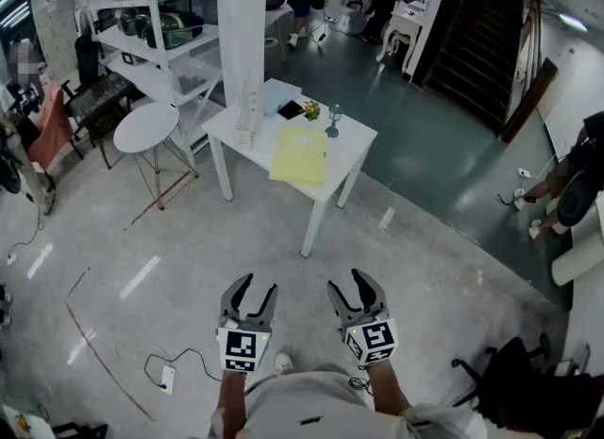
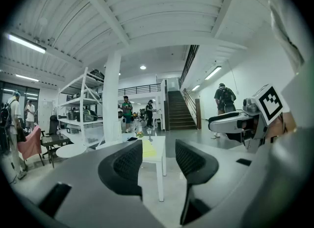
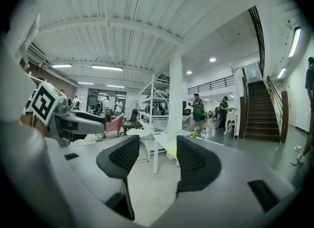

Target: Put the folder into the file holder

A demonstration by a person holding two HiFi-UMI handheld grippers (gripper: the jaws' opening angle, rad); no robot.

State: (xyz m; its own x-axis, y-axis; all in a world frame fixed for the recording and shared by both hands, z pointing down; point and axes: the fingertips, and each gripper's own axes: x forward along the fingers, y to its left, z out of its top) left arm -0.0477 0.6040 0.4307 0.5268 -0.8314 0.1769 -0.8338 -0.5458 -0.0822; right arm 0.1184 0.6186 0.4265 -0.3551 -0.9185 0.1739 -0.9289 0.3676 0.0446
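A yellow folder (image 1: 298,156) lies flat on the white table (image 1: 351,152), well ahead of me across the floor. A see-through file holder (image 1: 247,107) stands upright at the table's far left corner. My left gripper (image 1: 253,295) and right gripper (image 1: 357,288) hang side by side low in the head view, far short of the table. Both are open with nothing between their jaws. In the left gripper view the folder (image 2: 148,148) and the table (image 2: 158,157) show between the jaws of the left gripper (image 2: 159,163). The right gripper (image 3: 156,161) frames the folder (image 3: 171,151) too.
On the table also lie a white sheet (image 1: 279,95), a small plant (image 1: 311,109) and a glass (image 1: 333,121). A round side table (image 1: 144,127), shelving (image 1: 156,31) and a white pillar (image 1: 242,12) stand to the left. A cable with a plug (image 1: 168,376) lies on the floor; a black chair (image 1: 524,390) is at the lower right.
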